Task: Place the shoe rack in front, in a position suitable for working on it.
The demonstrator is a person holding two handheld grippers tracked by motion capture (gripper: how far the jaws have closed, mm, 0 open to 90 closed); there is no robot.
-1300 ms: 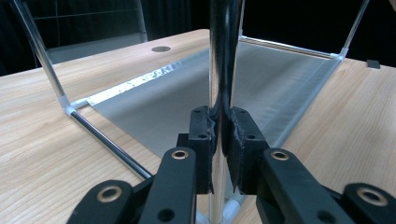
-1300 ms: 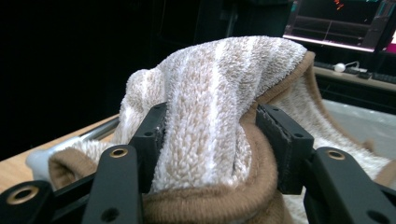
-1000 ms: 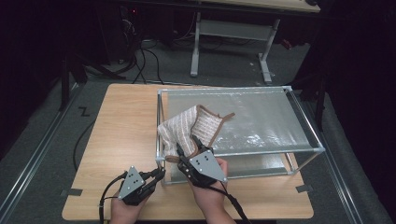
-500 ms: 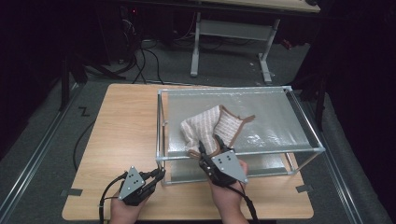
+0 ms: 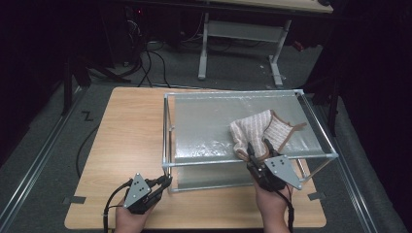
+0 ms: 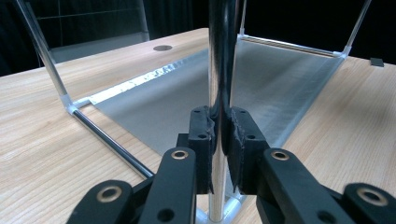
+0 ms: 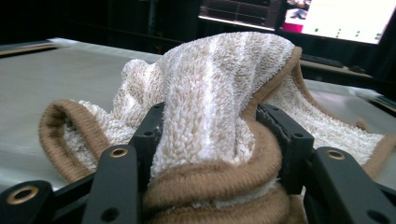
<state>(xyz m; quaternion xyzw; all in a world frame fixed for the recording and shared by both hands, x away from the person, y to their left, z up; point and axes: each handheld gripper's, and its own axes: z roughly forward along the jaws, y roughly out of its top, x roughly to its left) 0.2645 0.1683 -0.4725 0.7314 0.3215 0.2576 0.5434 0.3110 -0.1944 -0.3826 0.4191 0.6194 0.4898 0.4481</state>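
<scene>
The right gripper [image 5: 256,151] is clamped on a bunched fold of the towel [image 5: 265,132], which lies on the shelf top [image 5: 204,121] towards 3 o'clock, while the left gripper [image 5: 167,180] is closed tight on the rack's corner post [image 5: 166,131] at 7 o'clock. The grip takes only a thick fold, so the towel may slip out or drag and rock the rack if the left hold loosens. Compared with a second ago, the towel and right gripper have shifted from the shelf's left part to its right

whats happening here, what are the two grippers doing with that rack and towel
A person works two hand-held grippers at a wooden table. The left gripper is shut on the front corner post of a metal-framed shelf rack, bracing it. The right gripper is shut on a bunched striped towel with brown edging, which lies on the rack's top shelf near its right end.
</scene>
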